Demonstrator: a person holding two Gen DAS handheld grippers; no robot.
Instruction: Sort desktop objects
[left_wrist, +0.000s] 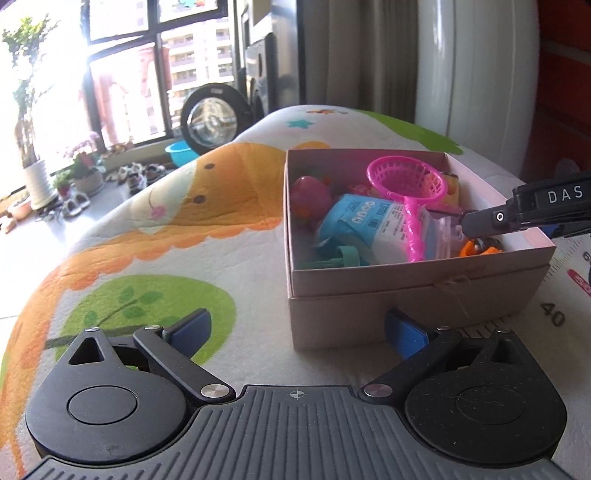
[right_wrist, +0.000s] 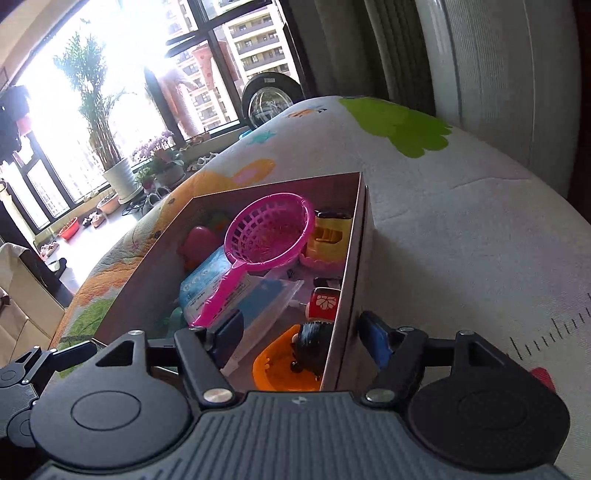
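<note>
From the left wrist view, my left gripper (left_wrist: 297, 330) hangs low over the bench (left_wrist: 155, 221), which is covered by a cartoon-print mat, and its jaws are spread wide with nothing between them; its right finger sits just beside the near wall of the pink cardboard box (left_wrist: 406, 291), I judge because this hand is waiting its turn and staying close to the container. Inside the box lie the sorted things: a pink toy strainer (left_wrist: 406, 181) leaning handle-down across a blue-and-white packet (left_wrist: 369, 229), a magenta egg-shaped toy (left_wrist: 310, 192) at the far left corner, and teal pieces at the near left. The right gripper (left_wrist: 480, 221) reaches in from the right, over the box's right wall. From the right wrist view, my right gripper (right_wrist: 299, 332) is parted and holds nothing; its jaws straddle the box's right wall (right_wrist: 347, 280), one finger inside and one outside. Below the inner finger sit an orange bowl-like toy (right_wrist: 280, 373) with a dark spiky ball (right_wrist: 314, 336) in it, a red patterned item (right_wrist: 325, 302) further in, and a yellow toy (right_wrist: 328, 236) at the far right corner. I read this as a drop made at that near right corner, where room remained. The mat around the box shows no loose objects in either view.
</note>
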